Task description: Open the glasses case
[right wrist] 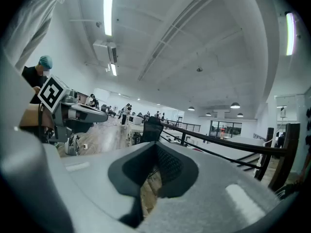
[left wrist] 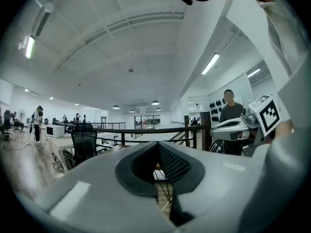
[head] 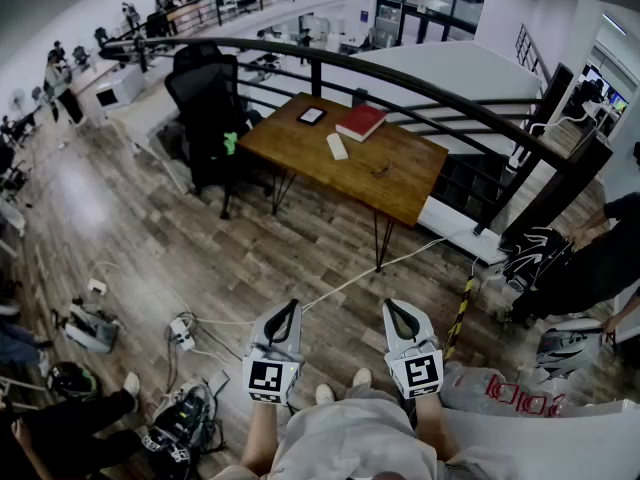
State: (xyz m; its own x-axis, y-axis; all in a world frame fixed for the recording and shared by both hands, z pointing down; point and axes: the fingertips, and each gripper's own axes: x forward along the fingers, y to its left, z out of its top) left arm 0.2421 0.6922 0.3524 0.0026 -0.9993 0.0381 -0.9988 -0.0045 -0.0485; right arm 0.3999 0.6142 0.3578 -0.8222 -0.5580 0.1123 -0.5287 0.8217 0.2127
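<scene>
A white oblong glasses case (head: 337, 146) lies shut on the wooden table (head: 400, 183), far ahead of me across the floor. Beside it are a red book (head: 361, 122), a dark tablet (head: 312, 115) and a pair of glasses (head: 380, 171). My left gripper (head: 283, 308) and right gripper (head: 402, 308) are held close to my body, side by side and pointing level toward the table. Both have their jaws together with nothing between them. In the left gripper view its own tips (left wrist: 158, 144) meet; in the right gripper view its tips (right wrist: 155, 145) meet too.
A black office chair (head: 210, 108) stands at the table's left end. A black railing (head: 420, 88) curves behind the table. Power strips and cables (head: 182, 330) lie on the wood floor to my left. A person (head: 600, 258) and bags (head: 530, 253) are at the right.
</scene>
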